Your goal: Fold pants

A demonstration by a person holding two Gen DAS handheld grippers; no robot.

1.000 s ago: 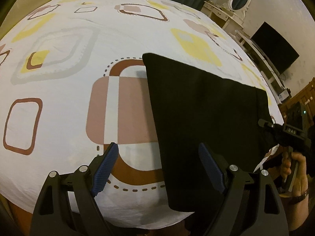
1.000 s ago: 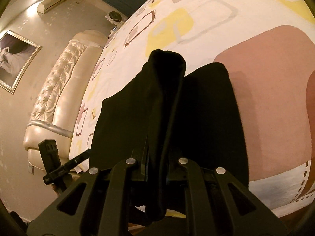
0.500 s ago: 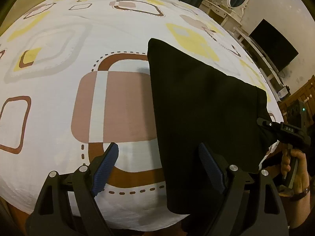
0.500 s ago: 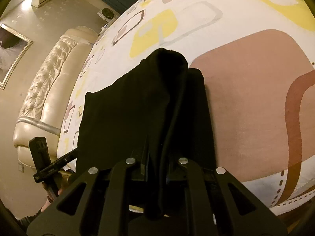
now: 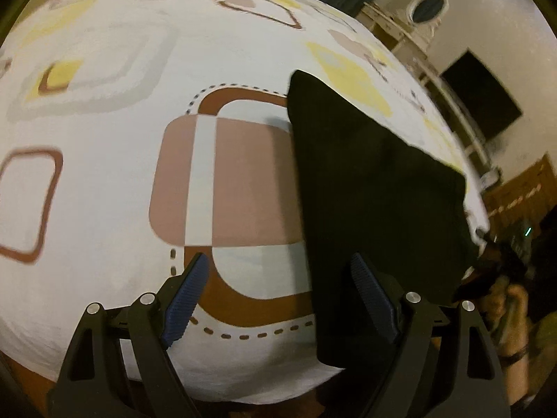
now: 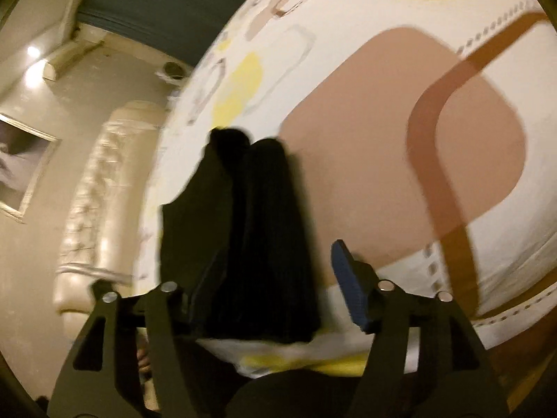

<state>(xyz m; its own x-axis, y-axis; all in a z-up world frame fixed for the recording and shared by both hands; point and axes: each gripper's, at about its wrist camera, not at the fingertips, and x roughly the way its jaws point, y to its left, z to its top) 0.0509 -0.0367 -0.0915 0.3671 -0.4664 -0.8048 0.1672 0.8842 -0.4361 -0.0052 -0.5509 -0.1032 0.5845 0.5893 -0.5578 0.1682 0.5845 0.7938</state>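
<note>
The black pants (image 5: 369, 195) lie folded flat on the patterned bed sheet (image 5: 115, 188), with one end hanging at the near edge. My left gripper (image 5: 282, 299) is open and empty, hovering over the pants' left edge. In the right wrist view the pants (image 6: 250, 237) lie as a dark folded strip between the jaws of my right gripper (image 6: 275, 296), which is open and holds nothing. The right gripper also shows in the left wrist view (image 5: 501, 261) at the pants' right corner, blurred.
The bed's near edge runs just below both grippers. A cream tufted headboard (image 6: 104, 209) and a framed picture (image 6: 21, 170) are to the left in the right wrist view. A dresser with an oval mirror (image 5: 428, 7) and a dark TV (image 5: 480, 97) stand beyond the bed.
My right gripper has opened and let go of the pants, which now lie on the bed. The left gripper shifted slightly and stays open.
</note>
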